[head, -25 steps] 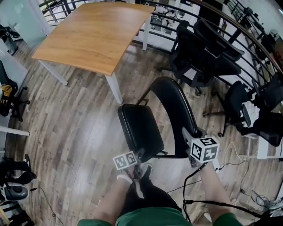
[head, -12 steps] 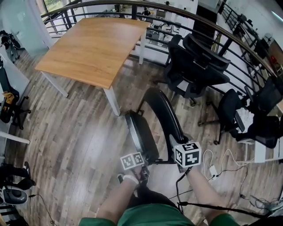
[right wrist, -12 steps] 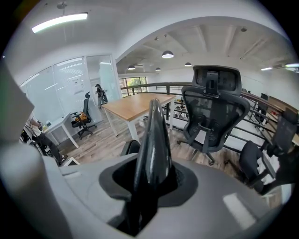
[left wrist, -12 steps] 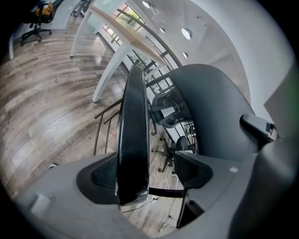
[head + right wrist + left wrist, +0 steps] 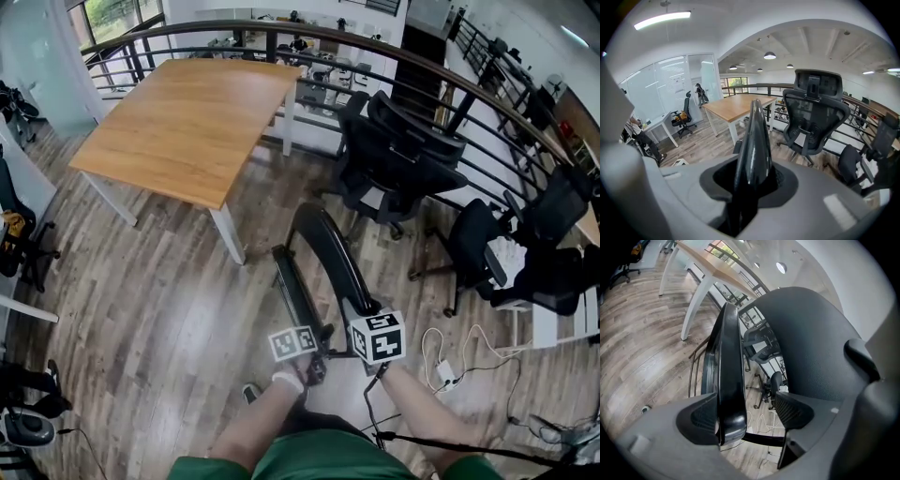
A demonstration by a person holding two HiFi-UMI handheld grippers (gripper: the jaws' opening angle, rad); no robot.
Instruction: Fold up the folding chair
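- Bare floor (image 5: 141, 309) lay open left of the folding chair (image 5: 328, 253).
- Tabletop (image 5: 187, 122) and its white leg (image 5: 228, 234) stood near, ahead-left.
- Office chairs (image 5: 398, 159) crowded the right; cables (image 5: 448, 364) trailed below them.

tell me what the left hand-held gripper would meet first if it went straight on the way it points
Probably the black padded seat of the folding chair, whose edge stands between the left hand-held gripper's opening jaws; depth beyond is unclear.

I see the chair (image 5: 323, 248) standing almost folded, seat swung up beside its back, my right gripper (image 5: 356, 314) at the back's top; table (image 5: 187, 122) beyond.
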